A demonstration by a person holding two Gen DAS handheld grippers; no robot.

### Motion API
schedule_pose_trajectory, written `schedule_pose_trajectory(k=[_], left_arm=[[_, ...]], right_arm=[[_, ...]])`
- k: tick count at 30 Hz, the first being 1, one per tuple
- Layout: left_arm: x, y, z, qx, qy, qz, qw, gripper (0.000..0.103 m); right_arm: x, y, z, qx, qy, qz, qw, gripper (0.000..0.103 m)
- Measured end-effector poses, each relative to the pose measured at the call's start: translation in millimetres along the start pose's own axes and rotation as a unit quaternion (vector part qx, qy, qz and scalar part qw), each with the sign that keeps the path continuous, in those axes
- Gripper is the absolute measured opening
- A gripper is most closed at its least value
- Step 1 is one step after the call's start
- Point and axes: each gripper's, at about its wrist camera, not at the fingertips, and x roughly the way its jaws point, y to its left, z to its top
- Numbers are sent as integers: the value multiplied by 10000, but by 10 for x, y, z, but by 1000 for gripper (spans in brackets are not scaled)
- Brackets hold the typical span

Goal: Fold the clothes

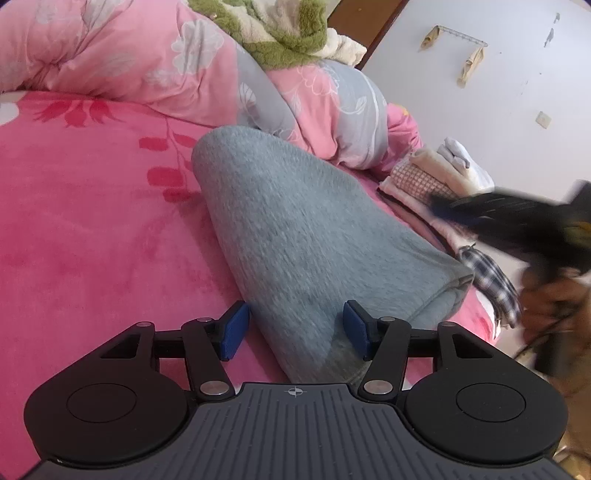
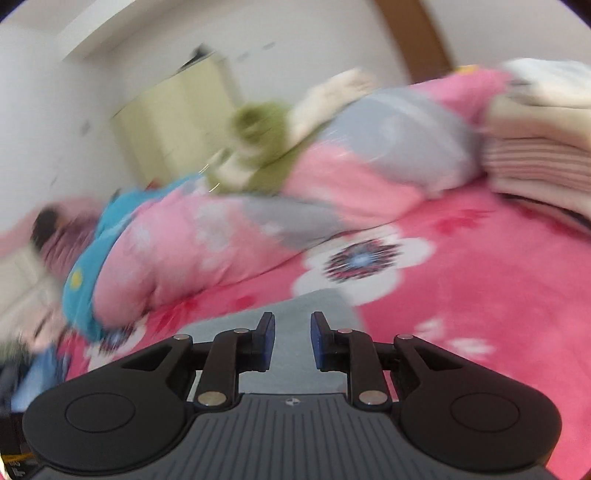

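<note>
A grey knit garment (image 1: 295,229) lies folded into a long narrow shape on the pink bed sheet (image 1: 92,221). My left gripper (image 1: 294,314) is open, its blue pads standing on either side of the garment's near end without pressing it. The right gripper (image 1: 517,225) shows in the left wrist view as a dark blur at the right edge, held by a hand (image 1: 554,302). In the right wrist view, which is motion-blurred, my right gripper (image 2: 292,325) is open with a narrow gap, hovering over an edge of the grey garment (image 2: 314,301).
A pink and grey floral quilt (image 1: 129,55) is bunched along the far side, with a green fluffy blanket (image 1: 280,33) on top. A stack of folded clothes (image 1: 424,177) and a plaid garment (image 1: 487,273) sit near the bed's right edge. A white wall (image 1: 480,92) stands behind.
</note>
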Motion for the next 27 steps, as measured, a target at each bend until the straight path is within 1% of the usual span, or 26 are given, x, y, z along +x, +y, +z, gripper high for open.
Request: schedule_pose_trajectory(k=[3, 4, 6, 9, 10, 13, 14, 16, 18, 19, 20, 23, 24, 27], left_arm=[[10, 12, -34, -34, 28, -7, 10000, 56], [8, 20, -50, -19, 4, -1, 10000, 57], [4, 23, -73, 16, -35, 11, 10000, 57], [23, -19, -109, 160, -98, 102, 9998, 57], [26, -30, -125, 198, -115, 133, 9996, 57], [30, -62, -158, 328, -165, 240, 9990, 57], [29, -73, -164, 377, -180, 281, 9987, 57], [29, -96, -176, 475, -211, 362, 9980, 57], [28, -118, -188, 573, -242, 443, 9971, 57], [28, -129, -194, 622, -258, 483, 9966, 57], [28, -140, -200, 671, -273, 523, 9960, 57], [16, -137, -210, 666, -291, 519, 9960, 57], [11, -133, -215, 654, -301, 512, 9961, 57], [2, -117, -208, 585, -307, 470, 9967, 57]], right_arm=[[492, 161, -95, -522, 619, -146, 9966, 18], [585, 178, -122, -638, 764, -197, 9948, 18], [561, 327, -19, -837, 821, -286, 9927, 19], [446, 687, 186, -1055, 801, -71, 9912, 20], [456, 829, 225, -1187, 807, 72, 9896, 20], [666, 1332, 234, -1798, 869, 770, 9768, 20], [802, 1463, 219, -1918, 969, 891, 9726, 19], [1248, 1603, 131, -1940, 1385, 833, 9676, 20], [1685, 1628, 4, -1897, 1795, 723, 9626, 19], [1788, 1615, -41, -1860, 1823, 734, 9627, 19], [1805, 1631, -34, -1873, 1809, 734, 9627, 19], [1627, 1689, 108, -2000, 1766, 631, 9617, 19], [1522, 1678, 166, -2024, 1654, 572, 9635, 19], [1175, 1486, 416, -1930, 1080, 226, 9750, 19]])
